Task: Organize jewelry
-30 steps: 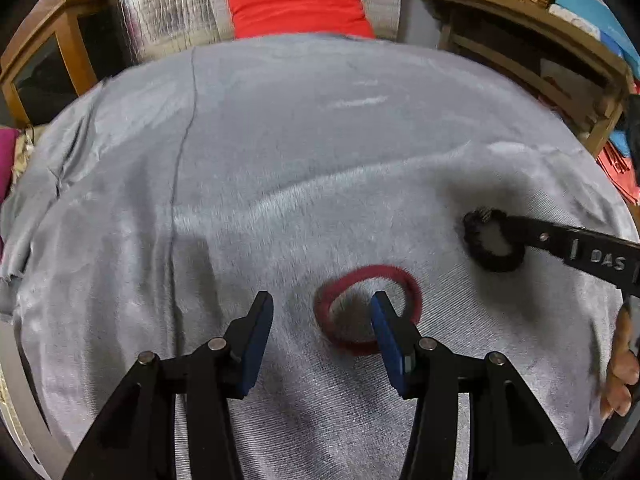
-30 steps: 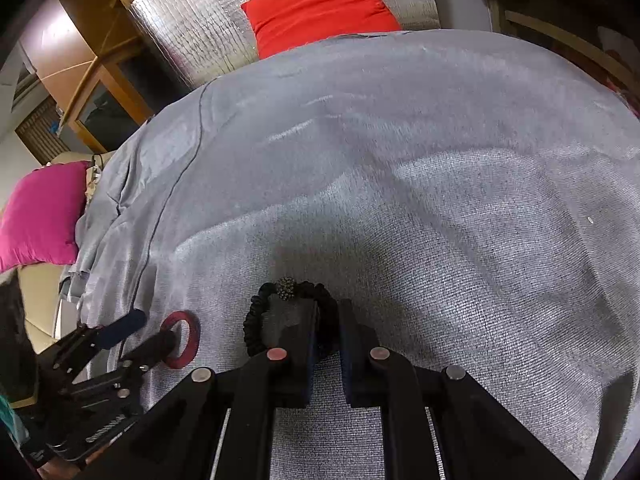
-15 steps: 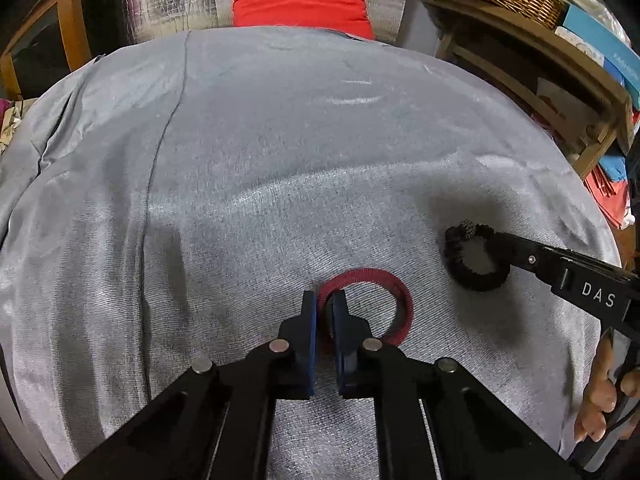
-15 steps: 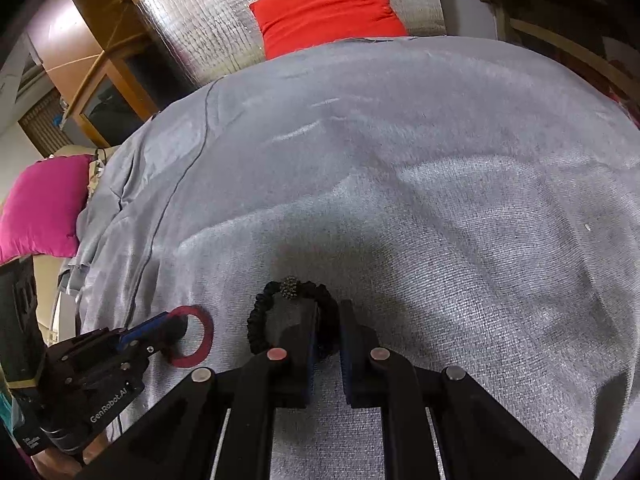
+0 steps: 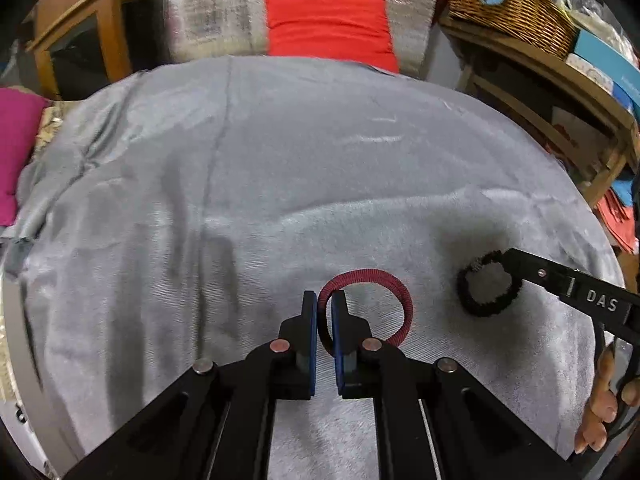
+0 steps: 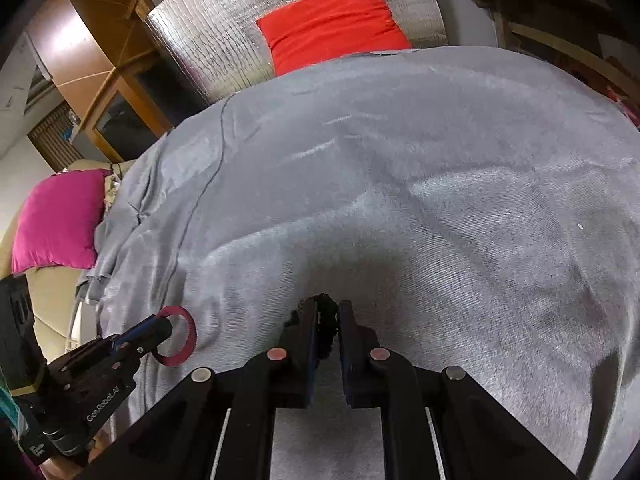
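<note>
A dark red bangle [image 5: 394,286] hangs from my left gripper [image 5: 323,300], which is shut on the ring's left side and holds it above the grey cloth [image 5: 280,168]. The bangle also shows in the right wrist view [image 6: 188,330], held by the left gripper [image 6: 166,326]. My right gripper [image 6: 328,312] is shut on a black beaded bracelet [image 6: 326,304], mostly hidden between the fingers. In the left wrist view the bracelet [image 5: 486,310] hangs from the right gripper [image 5: 514,260] at the right.
The grey cloth covers a rounded surface. A red cushion [image 5: 328,28] leans on a silver panel at the back. A magenta cushion [image 6: 60,220] lies at the left. A wooden shelf with a wicker basket [image 5: 516,8] stands at the right.
My left gripper closed on the red bangle and lifted it off the cloth. My right gripper raised the black bracelet, which has turned edge-on between its fingers.
</note>
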The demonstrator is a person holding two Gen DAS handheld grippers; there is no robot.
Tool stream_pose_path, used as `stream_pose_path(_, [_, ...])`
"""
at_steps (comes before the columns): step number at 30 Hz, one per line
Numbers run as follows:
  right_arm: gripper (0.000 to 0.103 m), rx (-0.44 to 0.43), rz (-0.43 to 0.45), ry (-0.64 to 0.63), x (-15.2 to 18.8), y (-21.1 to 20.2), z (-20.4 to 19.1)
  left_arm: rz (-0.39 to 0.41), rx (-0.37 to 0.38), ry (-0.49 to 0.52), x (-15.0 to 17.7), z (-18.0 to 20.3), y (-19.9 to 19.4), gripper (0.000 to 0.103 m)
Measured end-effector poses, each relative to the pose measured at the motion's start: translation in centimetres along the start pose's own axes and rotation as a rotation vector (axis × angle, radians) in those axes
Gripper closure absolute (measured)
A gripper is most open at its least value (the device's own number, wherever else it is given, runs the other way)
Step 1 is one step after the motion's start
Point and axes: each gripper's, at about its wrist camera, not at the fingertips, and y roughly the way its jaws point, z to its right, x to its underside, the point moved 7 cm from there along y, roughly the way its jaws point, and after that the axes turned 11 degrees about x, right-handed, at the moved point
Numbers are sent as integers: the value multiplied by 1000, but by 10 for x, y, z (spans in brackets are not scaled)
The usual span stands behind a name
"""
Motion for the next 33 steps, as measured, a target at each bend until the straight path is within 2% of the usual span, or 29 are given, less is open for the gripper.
stream_pose_path(12, [92,-55,67,-36,12,-39,-24,126,-145,-19,10,-9,-59,96])
stream_pose_path(17, [92,-32,71,-37,16,-42,-17,108,-139,-37,20,-17,-59,96])
stream_pose_path(22, [91,-4,1,22,15,-25,5,78,-126,-61,25,-26,-51,96])
stream_pose_path(25, [80,-18,-37,74,13,-16,16,73,-122,-67,24,-28,-49,96])
stream_pose_path(26, [64,-14,-40,80,12,-15,17,71,-122,-65,23,-28,-47,96])
stream_pose_path(27, [42,-8,-46,83,12,-13,19,68,-124,-61,23,-26,-46,96])
stream_pose_path(28, [39,-8,-46,85,12,-12,20,67,-127,-57,23,-26,-46,96])
stream_pose_path(29, [39,-10,-30,78,12,-12,19,66,-128,-54,22,-25,-45,96])
stream_pose_path(30, [44,-1,-22,46,12,-10,16,66,-127,-51,22,-25,-44,96])
stream_pose_path(31, [51,11,-23,22,13,-9,13,65,-126,-50,22,-24,-44,96])
stream_pose_path(32, [67,38,-33,-6,16,-4,12,65,-125,-50,21,-24,-44,96])
stream_pose_path(33, [71,58,-52,-19,18,2,11,65,-126,-50,20,-24,-44,96])
